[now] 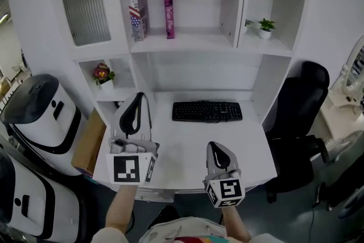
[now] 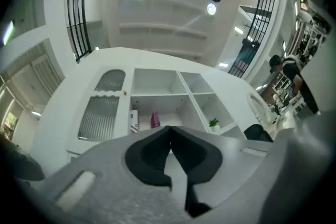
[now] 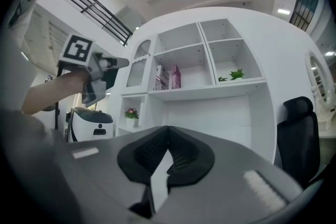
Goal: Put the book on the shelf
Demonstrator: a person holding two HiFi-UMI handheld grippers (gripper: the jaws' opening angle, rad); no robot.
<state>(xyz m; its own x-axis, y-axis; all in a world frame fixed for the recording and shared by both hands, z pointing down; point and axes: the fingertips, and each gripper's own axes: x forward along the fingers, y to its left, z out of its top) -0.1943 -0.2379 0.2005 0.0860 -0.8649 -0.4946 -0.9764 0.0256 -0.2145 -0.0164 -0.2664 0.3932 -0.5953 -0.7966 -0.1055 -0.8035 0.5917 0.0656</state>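
Note:
Two books stand upright on the middle shelf (image 1: 182, 42) of the white desk unit: a magenta book (image 1: 169, 8) and, left of it, a patterned book (image 1: 137, 10). Both also show in the left gripper view, the magenta book (image 2: 155, 119) and the patterned book (image 2: 134, 120), and in the right gripper view, the magenta book (image 3: 175, 76) and the patterned book (image 3: 161, 77). My left gripper (image 1: 139, 95) hovers over the desk's left side, tilted up, shut and empty (image 2: 169, 128). My right gripper (image 1: 212, 145) is near the front edge, shut with nothing held (image 3: 167, 128).
A black keyboard (image 1: 207, 111) lies at the back of the desk. A small green plant (image 1: 265, 27) sits in the right cubby, a flower pot (image 1: 103, 75) in the left one. A black chair (image 1: 301, 105) stands to the right, white machines (image 1: 40, 111) and a cardboard box (image 1: 90, 142) to the left.

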